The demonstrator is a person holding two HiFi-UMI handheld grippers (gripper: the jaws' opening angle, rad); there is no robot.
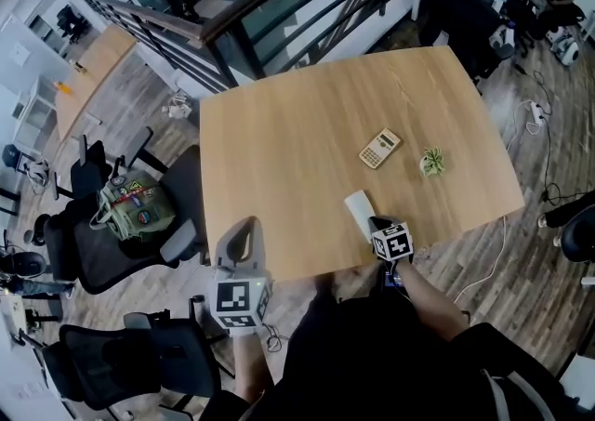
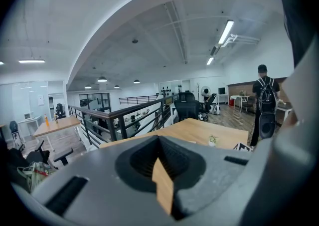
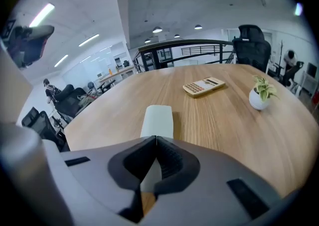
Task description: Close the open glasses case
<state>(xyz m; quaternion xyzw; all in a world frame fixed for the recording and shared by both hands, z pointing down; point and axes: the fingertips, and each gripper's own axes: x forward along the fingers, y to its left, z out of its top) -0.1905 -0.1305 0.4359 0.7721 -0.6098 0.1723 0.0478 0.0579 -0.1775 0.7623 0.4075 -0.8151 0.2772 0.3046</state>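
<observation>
My right gripper (image 3: pixel 156 140), jaws pressed together and empty, covers the near end of the glasses case (image 3: pixel 158 119) by the table's (image 1: pixel 279 177) lower edge. A calculator (image 1: pixel 380 148) and a plant (image 1: pixel 432 163) sit beyond. My left gripper (image 1: pixel 244 226), likewise closed on nothing, hangs lower left.

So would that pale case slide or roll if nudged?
The case lies flat with a broad smooth top, so it would probably slide, not roll. Its boxy shell looks stiff and likely light.
</observation>
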